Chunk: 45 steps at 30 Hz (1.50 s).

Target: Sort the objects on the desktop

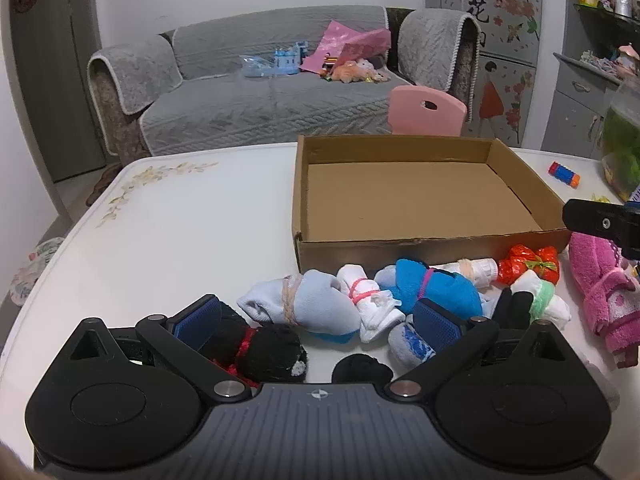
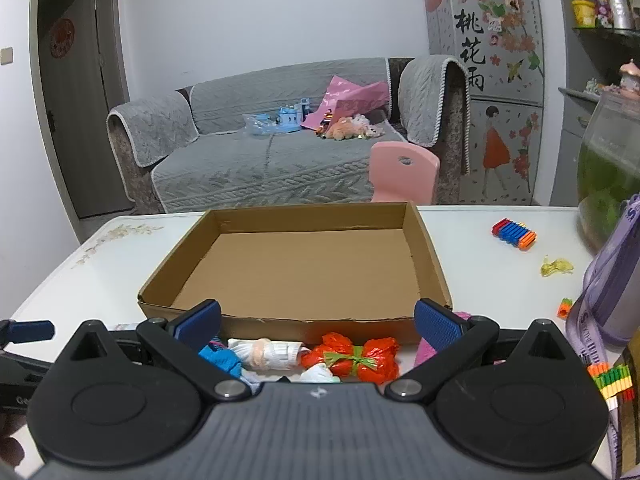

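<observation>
A glossy white desk is shown bearing a shallow, rectangular cardboard box. Soft tied sock bundles are heaped before its near wall. Both the left hand-held gripper and right hand-held gripper are spread wide, nothing held.

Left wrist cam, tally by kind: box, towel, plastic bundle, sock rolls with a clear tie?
Cardboard box: 1
Pink towel: 1
Red plastic bundle: 1
Tied sock rolls: 5 (black roll, pale blue roll, pink-tied white roll, blue roll, peach-tied white roll)
Total: 8
</observation>
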Tool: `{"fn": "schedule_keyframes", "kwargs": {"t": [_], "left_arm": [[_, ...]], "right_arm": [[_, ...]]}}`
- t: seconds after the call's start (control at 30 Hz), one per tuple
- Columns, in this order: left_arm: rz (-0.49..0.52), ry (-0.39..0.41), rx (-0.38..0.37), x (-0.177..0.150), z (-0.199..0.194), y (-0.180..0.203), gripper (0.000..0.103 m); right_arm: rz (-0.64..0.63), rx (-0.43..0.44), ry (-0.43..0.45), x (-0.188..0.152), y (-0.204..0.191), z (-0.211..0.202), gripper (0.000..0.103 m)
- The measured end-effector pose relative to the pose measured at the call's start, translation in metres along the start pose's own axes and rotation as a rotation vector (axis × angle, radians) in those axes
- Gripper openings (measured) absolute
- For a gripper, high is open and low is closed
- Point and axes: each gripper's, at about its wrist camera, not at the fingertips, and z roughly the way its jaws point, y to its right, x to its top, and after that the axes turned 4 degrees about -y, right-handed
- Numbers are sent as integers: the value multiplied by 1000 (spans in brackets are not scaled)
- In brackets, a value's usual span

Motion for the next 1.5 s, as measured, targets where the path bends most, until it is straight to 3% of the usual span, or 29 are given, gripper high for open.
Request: {"fn": "schedule_keyframes", "kwargs": {"t": [0.57, 1.5], "left_arm": [[9, 21, 16, -2, 6, 0, 103], [8, 22, 0, -5, 6, -3, 103]], "right_arm": [[-43, -113, 7, -1, 3, 10, 103], [-45, -172, 10, -3, 9, 12, 103]]}}
